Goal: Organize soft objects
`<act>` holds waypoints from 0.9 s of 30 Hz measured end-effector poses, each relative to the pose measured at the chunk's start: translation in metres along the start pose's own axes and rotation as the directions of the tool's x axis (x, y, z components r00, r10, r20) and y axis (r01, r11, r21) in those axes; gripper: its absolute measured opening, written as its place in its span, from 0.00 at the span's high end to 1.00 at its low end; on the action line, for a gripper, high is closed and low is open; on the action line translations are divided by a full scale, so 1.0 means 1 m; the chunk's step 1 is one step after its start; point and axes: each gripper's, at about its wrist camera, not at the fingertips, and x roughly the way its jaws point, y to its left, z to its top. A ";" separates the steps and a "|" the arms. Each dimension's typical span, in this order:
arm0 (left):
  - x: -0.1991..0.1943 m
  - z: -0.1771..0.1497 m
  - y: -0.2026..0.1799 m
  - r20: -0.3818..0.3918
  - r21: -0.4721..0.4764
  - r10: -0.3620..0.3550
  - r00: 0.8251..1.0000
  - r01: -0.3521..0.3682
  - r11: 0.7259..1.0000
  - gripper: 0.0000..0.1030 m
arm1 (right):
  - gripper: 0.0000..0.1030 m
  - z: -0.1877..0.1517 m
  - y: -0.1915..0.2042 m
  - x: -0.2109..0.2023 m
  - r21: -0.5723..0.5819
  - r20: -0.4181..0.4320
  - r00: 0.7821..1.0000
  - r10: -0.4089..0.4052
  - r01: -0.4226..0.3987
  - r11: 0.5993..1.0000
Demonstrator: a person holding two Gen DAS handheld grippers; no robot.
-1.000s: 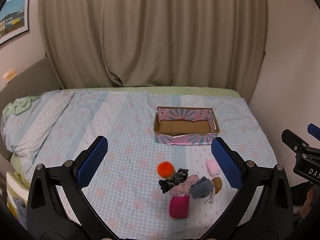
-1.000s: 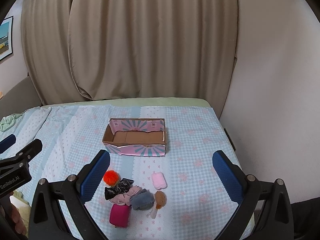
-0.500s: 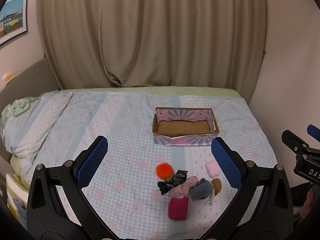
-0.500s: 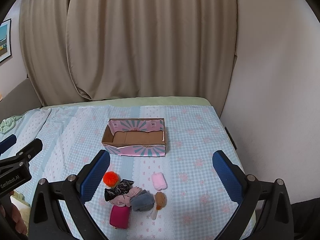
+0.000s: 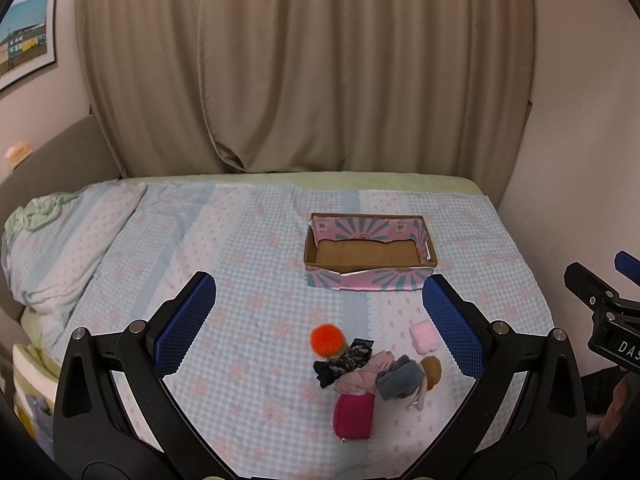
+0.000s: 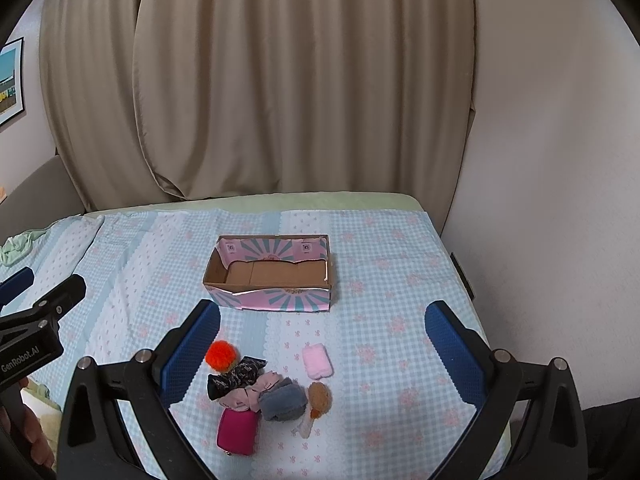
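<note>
A shallow pink-and-teal patterned cardboard box [image 5: 370,254] sits on the bed with the blue gingham sheet [image 5: 240,264], its long axis running left to right across the bed, open top up and brown inside bare. Nearer the foot lies a small heap of soft things: a fuzzy orange pompom [image 5: 327,339] touching a dark patterned cloth [image 5: 346,362], a crumpled pale pink cloth [image 5: 362,378], a grey fabric bundle [image 5: 400,378] and a brown plush ball [image 5: 431,367], all pressed together. A magenta pouch [image 5: 354,416] lies just in front of the heap, its long axis pointing toward the box. A pale pink fluffy roll [image 5: 423,337] rests slightly apart, between heap and box.

The left gripper [image 5: 318,320] hangs above the bed, blue-padded fingers [image 5: 185,322] spread wide, grasping nothing. The right gripper [image 6: 322,346] likewise hangs spread wide and touching nothing.
</note>
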 end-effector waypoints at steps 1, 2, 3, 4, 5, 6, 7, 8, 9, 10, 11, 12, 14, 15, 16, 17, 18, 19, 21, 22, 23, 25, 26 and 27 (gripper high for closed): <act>0.000 0.000 0.000 0.000 0.000 0.000 1.000 0.000 1.000 0.01 | 0.01 0.000 0.000 0.000 -0.001 0.000 1.000 -0.001 0.001 1.000; 0.000 0.000 0.000 0.001 0.000 0.000 1.000 0.000 1.000 0.01 | 0.01 0.000 0.001 0.000 -0.001 0.000 1.000 -0.001 0.001 1.000; -0.001 -0.001 -0.001 0.003 0.000 0.001 1.000 -0.001 1.000 0.01 | 0.01 -0.001 0.000 -0.001 0.000 0.001 1.000 0.000 0.000 1.000; -0.001 -0.001 -0.001 0.002 0.000 0.001 1.000 -0.001 1.000 0.01 | 0.01 -0.001 0.000 -0.001 0.001 0.003 1.000 0.001 -0.001 1.000; -0.003 -0.003 -0.002 0.005 0.000 0.002 1.000 -0.002 1.000 0.01 | 0.01 -0.001 0.000 -0.001 0.001 0.002 1.000 0.002 -0.002 1.000; -0.004 -0.004 -0.002 0.006 -0.001 0.003 1.000 -0.003 1.000 0.01 | 0.01 -0.003 -0.001 -0.002 0.001 0.003 1.000 0.004 -0.004 1.000; -0.004 -0.005 -0.003 0.007 -0.001 0.004 1.000 -0.004 1.000 0.01 | 0.01 -0.003 -0.001 -0.002 0.000 0.003 1.000 0.002 -0.002 1.000; -0.006 -0.007 -0.003 0.008 -0.001 0.004 1.000 -0.004 1.000 0.01 | 0.01 -0.003 0.000 -0.002 0.000 0.004 1.000 0.003 -0.003 1.000; -0.006 -0.006 -0.003 0.008 -0.002 0.004 1.000 -0.004 1.000 0.01 | 0.01 -0.002 -0.001 -0.002 0.000 0.005 1.000 0.003 -0.003 1.000; -0.006 -0.006 -0.003 0.008 -0.001 0.005 1.000 -0.005 1.000 0.01 | 0.01 -0.002 -0.001 -0.002 0.001 0.003 1.000 0.002 -0.002 1.000; -0.005 -0.005 -0.003 0.008 -0.001 0.004 1.000 -0.004 1.000 0.01 | 0.01 -0.003 -0.002 -0.003 0.002 0.006 1.000 0.002 -0.002 1.000; -0.006 -0.005 -0.003 0.008 -0.001 0.005 1.000 -0.005 1.000 0.01 | 0.01 -0.004 -0.003 -0.003 0.003 0.008 1.000 0.004 -0.004 1.000; -0.008 -0.007 -0.004 0.009 -0.002 0.006 1.000 -0.006 1.000 0.01 | 0.01 -0.004 -0.002 -0.003 0.002 0.005 1.000 0.004 -0.004 1.000; -0.009 -0.008 -0.004 0.010 -0.005 0.005 1.000 -0.005 1.000 0.01 | 0.01 -0.004 -0.002 -0.004 0.001 0.006 1.000 0.006 -0.006 1.000; -0.011 -0.009 -0.004 0.009 -0.009 0.004 1.000 -0.004 1.000 0.01 | 0.01 -0.006 -0.003 -0.006 0.002 0.007 1.000 0.007 -0.007 1.000; -0.013 -0.009 -0.004 0.009 -0.012 0.003 1.000 -0.002 1.000 0.01 | 0.01 -0.007 -0.003 -0.007 0.001 0.009 1.000 0.011 -0.011 1.000; -0.015 -0.010 -0.006 0.009 -0.014 0.004 1.000 -0.004 1.000 0.01 | 0.01 -0.007 -0.003 -0.009 -0.001 0.010 1.000 0.013 -0.013 1.000; -0.016 -0.011 -0.006 0.009 -0.014 0.005 1.000 -0.005 1.000 0.01 | 0.01 -0.007 -0.001 -0.010 -0.006 0.013 1.000 0.016 -0.016 1.000; -0.020 -0.012 -0.008 0.009 -0.015 0.009 1.000 -0.009 1.000 0.01 | 0.01 -0.008 -0.003 -0.014 -0.010 0.017 1.000 0.021 -0.021 1.000; -0.021 -0.012 -0.008 0.007 -0.017 0.011 1.000 -0.011 1.000 0.01 | 0.01 -0.007 -0.002 -0.015 -0.014 0.017 1.000 0.025 -0.025 1.000; -0.022 -0.012 -0.007 0.002 -0.022 0.013 1.000 -0.013 1.000 0.01 | 0.01 -0.007 -0.004 -0.016 -0.013 0.015 0.999 0.028 -0.028 1.000; -0.024 -0.010 -0.002 -0.010 -0.040 0.020 1.000 -0.020 0.999 0.01 | 0.01 -0.005 -0.006 -0.017 -0.007 0.004 0.999 0.044 -0.044 0.999; -0.024 -0.008 0.001 -0.020 -0.049 0.023 1.000 -0.024 0.999 0.01 | 0.01 -0.005 -0.010 -0.016 -0.003 -0.001 0.999 0.052 -0.052 0.999; -0.023 -0.006 0.004 -0.032 -0.056 0.030 0.999 -0.032 0.998 0.01 | 0.01 -0.006 -0.011 -0.017 0.002 -0.008 0.998 0.063 -0.063 0.998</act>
